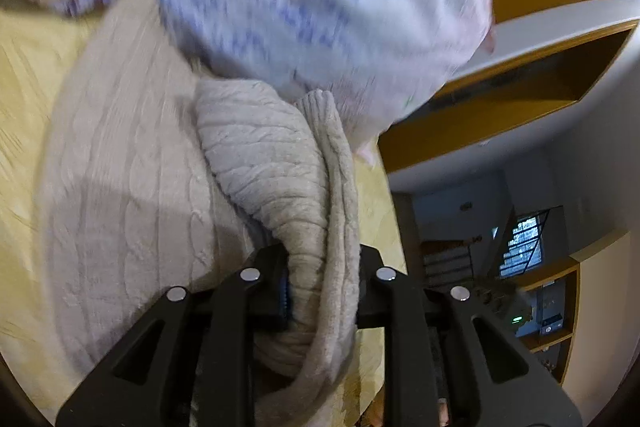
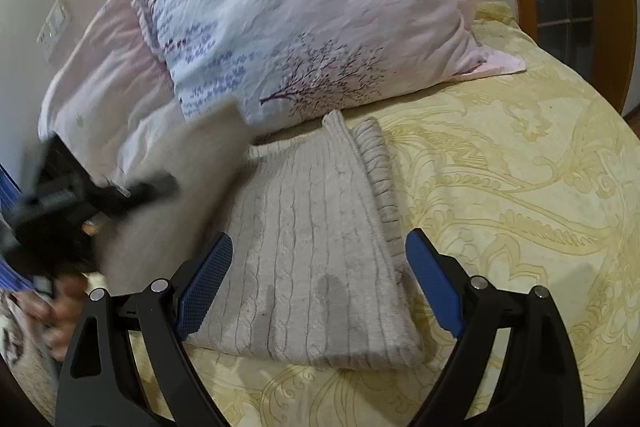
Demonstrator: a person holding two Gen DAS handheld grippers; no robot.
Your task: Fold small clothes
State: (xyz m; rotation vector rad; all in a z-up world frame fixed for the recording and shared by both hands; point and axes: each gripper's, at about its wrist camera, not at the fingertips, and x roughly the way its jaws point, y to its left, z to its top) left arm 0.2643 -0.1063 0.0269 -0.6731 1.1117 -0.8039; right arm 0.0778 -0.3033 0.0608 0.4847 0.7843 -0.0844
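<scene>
sweater (image 1: 316, 211) in left claw (image 1: 324, 291)

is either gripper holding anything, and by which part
Left gripper pinches a bunched fold of the beige cable-knit sweater. Right gripper is open, holding nothing.

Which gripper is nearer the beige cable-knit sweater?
Left. The left gripper is clamped on a fold of the beige cable-knit sweater; the right gripper hovers open above it, not touching.
</scene>
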